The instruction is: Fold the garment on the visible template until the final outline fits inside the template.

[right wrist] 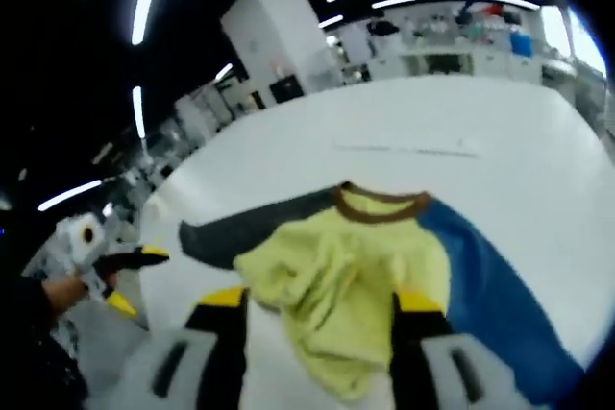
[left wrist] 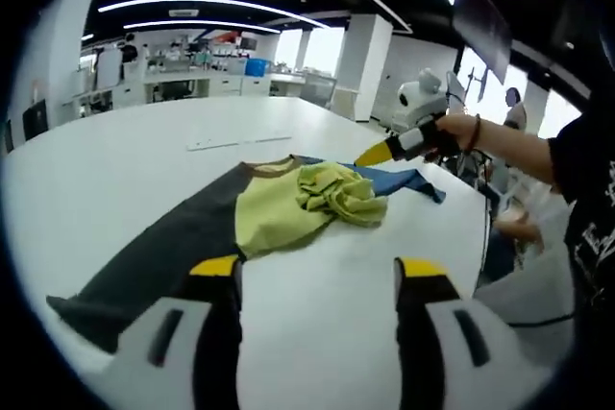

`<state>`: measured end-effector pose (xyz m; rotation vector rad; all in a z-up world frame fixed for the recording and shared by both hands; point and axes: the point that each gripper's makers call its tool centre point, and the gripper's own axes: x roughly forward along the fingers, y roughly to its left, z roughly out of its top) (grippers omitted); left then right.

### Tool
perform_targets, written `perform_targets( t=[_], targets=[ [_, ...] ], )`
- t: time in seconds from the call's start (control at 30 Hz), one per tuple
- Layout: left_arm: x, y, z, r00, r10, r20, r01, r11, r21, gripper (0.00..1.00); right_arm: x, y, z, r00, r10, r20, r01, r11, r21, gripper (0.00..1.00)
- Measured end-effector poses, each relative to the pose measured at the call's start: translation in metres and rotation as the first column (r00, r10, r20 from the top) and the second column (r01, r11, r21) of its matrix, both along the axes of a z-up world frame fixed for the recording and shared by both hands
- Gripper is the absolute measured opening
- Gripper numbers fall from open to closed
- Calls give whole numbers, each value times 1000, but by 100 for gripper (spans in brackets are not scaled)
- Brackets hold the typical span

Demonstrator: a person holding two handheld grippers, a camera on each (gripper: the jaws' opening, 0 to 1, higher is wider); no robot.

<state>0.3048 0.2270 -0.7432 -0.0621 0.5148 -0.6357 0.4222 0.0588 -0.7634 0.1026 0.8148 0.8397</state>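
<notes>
Left gripper view: the shirt [left wrist: 279, 208] lies on the white table [left wrist: 125, 170], its yellow-green body bunched in a heap, a dark grey sleeve stretched toward one table edge and a blue sleeve toward the other. The left gripper [left wrist: 317, 271] hovers just short of it, jaws apart and empty. The right gripper [left wrist: 370, 155], in a hand [left wrist: 459, 132], sits over the blue sleeve; I cannot tell its grip.
</notes>
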Motion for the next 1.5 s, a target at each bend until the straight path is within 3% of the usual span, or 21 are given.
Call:
perform_targets(
  t=[0.17,0.53,0.83,0.9,1.2,1.37,1.5],
  targets=[
    [19,-5,2,1000,19,4,-18,999,-39,50,-12,-18,1,1000,-6,5,6,1000,-11,57],
    [52,-28,-11,1000,-4,11,4,1000,-25,36,-26,-48,-19,1000,-24,-15,23,998,-62,48],
    [80,-52,-18,999,-29,26,30,999,-18,30,-39,-46,-38,999,12,-38,-14,998,-57,48],
    [86,-54,-27,999,-41,12,41,999,-7,29,-40,-45,-43,999,21,-34,-23,998,-65,47],
    [97,-71,-49,998,-66,-22,67,997,46,25,-44,-41,-65,998,46,-31,-49,995,-83,31],
    [108,-74,-60,997,-71,-33,73,996,56,22,-42,-38,-68,999,39,-21,-41,997,-66,23],
    [114,-83,-60,997,-68,-35,68,997,24,21,-40,-36,-70,999,38,-25,-39,997,-61,21]
  ],
)
